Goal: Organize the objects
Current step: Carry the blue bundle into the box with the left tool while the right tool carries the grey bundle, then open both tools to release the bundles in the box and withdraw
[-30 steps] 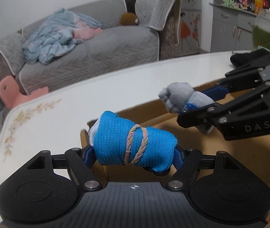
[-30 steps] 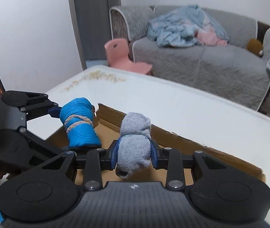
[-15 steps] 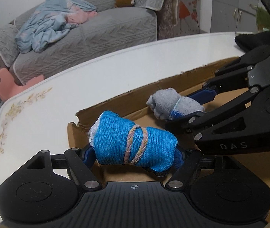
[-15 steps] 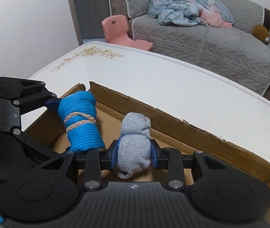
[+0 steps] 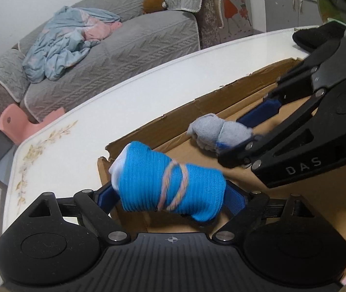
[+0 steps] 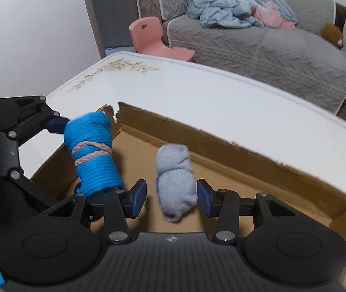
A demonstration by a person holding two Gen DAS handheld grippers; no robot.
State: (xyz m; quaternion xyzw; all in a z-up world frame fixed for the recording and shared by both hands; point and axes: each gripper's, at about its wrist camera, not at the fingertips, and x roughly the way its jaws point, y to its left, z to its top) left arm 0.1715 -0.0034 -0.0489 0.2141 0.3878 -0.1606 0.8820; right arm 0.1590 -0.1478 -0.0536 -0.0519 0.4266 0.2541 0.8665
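- Grey sock (image 6: 175, 180) sits loose between the right gripper (image 6: 171, 194), pads just spreading, clear of it.
- Left gripper (image 5: 173, 194), widening too, flanks the blue sock (image 5: 170, 189) over the box (image 6: 246, 155); contact unclear.

Box floor (image 6: 258, 194) free rt of grey roll (image 6: 175, 182); torn wall (image 6: 221, 146) behind.

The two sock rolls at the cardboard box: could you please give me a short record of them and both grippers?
left gripper: jaws just opened wider; blue sock roll tilted, apparently loose between them
right gripper: jaws just opened; gray sock roll between them, touching neither pad
cardboard box: open-topped, below both rolls
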